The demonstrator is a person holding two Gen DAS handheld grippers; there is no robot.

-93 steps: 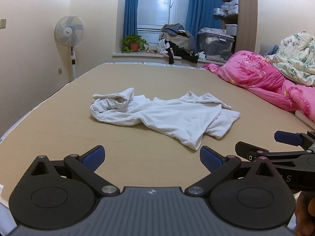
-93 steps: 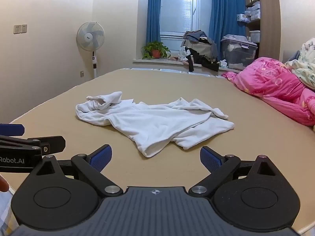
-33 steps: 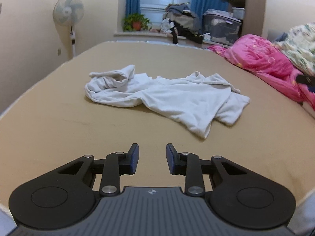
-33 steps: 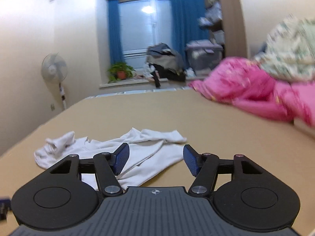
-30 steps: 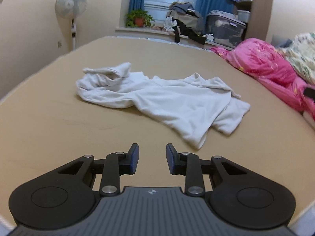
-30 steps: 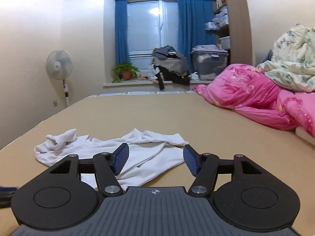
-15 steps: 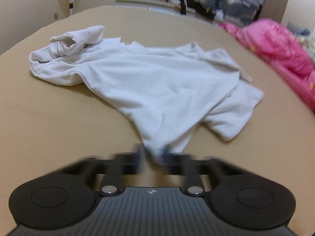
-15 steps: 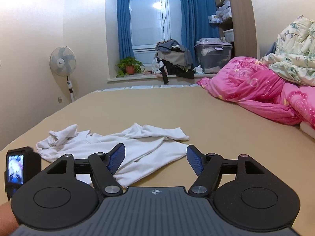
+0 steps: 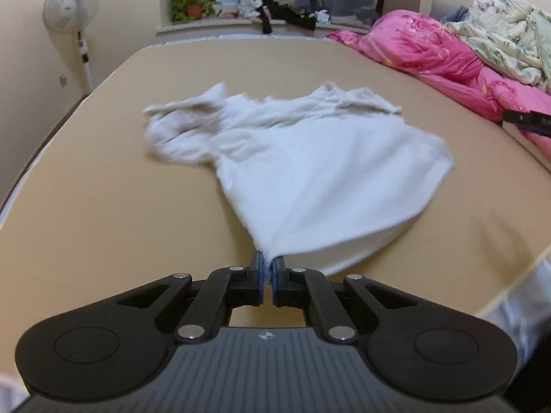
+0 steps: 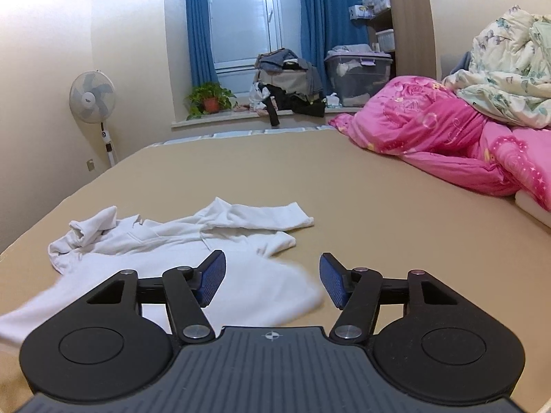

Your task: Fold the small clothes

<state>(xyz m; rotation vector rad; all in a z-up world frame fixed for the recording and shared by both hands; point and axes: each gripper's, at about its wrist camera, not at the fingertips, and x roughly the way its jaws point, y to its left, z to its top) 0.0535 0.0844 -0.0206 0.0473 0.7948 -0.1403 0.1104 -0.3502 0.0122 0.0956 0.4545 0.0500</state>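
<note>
White shirt [image 9: 310, 158] lies crumpled on the tan bed [image 9: 103, 213], its near corner pulled taut into my left gripper [image 9: 267, 268], whose blue pads are clamped together on the hem. My right gripper [image 10: 272, 280] hovers over the shirt's near edge; its jaws have just been closing but stand apart with nothing between them. Pink quilt [image 10: 447, 137] sits well off to the right.
</note>
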